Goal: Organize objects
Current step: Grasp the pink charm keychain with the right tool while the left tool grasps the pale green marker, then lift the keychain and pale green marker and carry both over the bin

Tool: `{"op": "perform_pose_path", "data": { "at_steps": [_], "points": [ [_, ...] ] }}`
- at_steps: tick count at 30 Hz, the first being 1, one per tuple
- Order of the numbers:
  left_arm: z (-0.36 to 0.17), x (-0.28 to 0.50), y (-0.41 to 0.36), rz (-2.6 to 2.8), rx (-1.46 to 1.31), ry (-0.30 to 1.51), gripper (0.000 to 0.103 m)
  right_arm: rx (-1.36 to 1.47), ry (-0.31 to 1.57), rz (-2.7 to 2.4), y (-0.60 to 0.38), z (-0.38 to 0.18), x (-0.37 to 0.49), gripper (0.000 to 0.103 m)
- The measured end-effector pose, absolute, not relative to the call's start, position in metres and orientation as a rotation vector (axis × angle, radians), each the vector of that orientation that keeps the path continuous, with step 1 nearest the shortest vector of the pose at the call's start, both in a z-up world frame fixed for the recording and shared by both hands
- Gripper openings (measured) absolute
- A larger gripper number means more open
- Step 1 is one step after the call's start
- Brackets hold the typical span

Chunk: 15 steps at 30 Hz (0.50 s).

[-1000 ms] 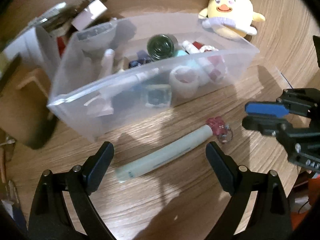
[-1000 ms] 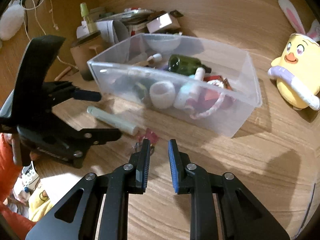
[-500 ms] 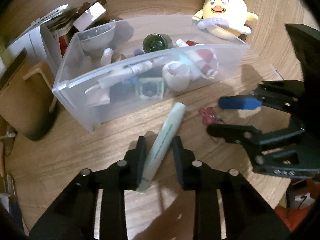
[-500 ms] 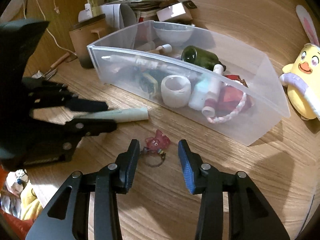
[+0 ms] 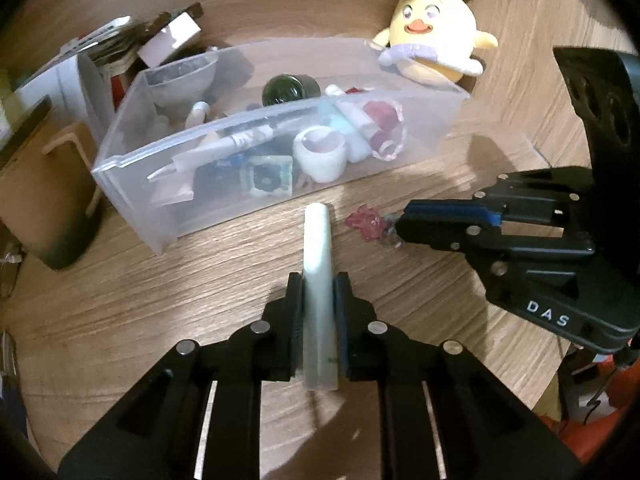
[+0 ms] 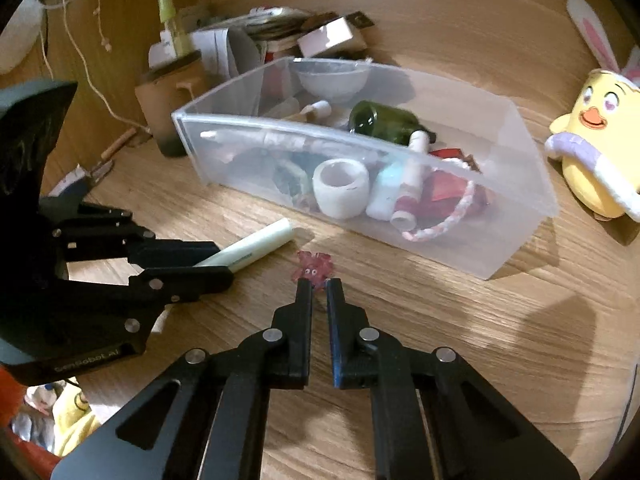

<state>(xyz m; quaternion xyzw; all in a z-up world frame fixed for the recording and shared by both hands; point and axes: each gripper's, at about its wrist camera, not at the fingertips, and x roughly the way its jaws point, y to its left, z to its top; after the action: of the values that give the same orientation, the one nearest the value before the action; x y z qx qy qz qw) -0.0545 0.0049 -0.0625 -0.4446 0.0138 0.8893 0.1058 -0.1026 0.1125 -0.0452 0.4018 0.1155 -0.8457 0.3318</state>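
A pale green tube (image 5: 316,248) lies lengthwise between the pads of my left gripper (image 5: 319,280). The jaws are closing and press on its lower half. Its free end points at the clear plastic box (image 5: 280,114). In the right wrist view the tube (image 6: 256,246) sticks out of the left gripper (image 6: 224,262). A small red keychain charm (image 6: 314,266) lies on the wooden table at the tips of my right gripper (image 6: 319,288), whose jaws are closing on the ring end. From the left wrist, the right gripper (image 5: 400,224) touches the charm (image 5: 366,220).
The box (image 6: 320,132) holds a green bottle (image 6: 384,120), a white cup, small tubes and other items. A yellow plush chick (image 5: 432,40) sits behind its right end. A brown container (image 6: 172,96) and a pile of papers and cartons (image 6: 280,32) stand at its left.
My left gripper went from wide open to shut on the tube, which turned to point at the box. My right gripper opened over the keychain, then shut on it.
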Motion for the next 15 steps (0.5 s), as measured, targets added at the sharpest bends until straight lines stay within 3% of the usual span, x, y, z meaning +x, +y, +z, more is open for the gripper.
{"op": "perform_pose_path", "data": {
  "at_steps": [7, 8, 11, 15],
  "points": [
    [-0.038, -0.038, 0.0, 2.691, -1.214, -0.022, 0.015, 1.028, 0.299, -2.196, 0.117, -0.037, -0.097, 0.007],
    [-0.034, -0.036, 0.0, 2.699, -1.199, -0.027, 0.015, 1.032, 0.314, -2.19, 0.114, -0.037, -0.096, 0.009],
    [-0.024, -0.033, -0.002, 2.723, -1.162, -0.034, 0.015, 1.048, 0.339, -2.189, 0.108, -0.041, -0.098, 0.034],
    [-0.017, -0.03, -0.003, 2.751, -1.141, -0.018, 0.015, 1.065, 0.379, -2.191, 0.1, -0.053, -0.105, 0.035]
  ]
}}
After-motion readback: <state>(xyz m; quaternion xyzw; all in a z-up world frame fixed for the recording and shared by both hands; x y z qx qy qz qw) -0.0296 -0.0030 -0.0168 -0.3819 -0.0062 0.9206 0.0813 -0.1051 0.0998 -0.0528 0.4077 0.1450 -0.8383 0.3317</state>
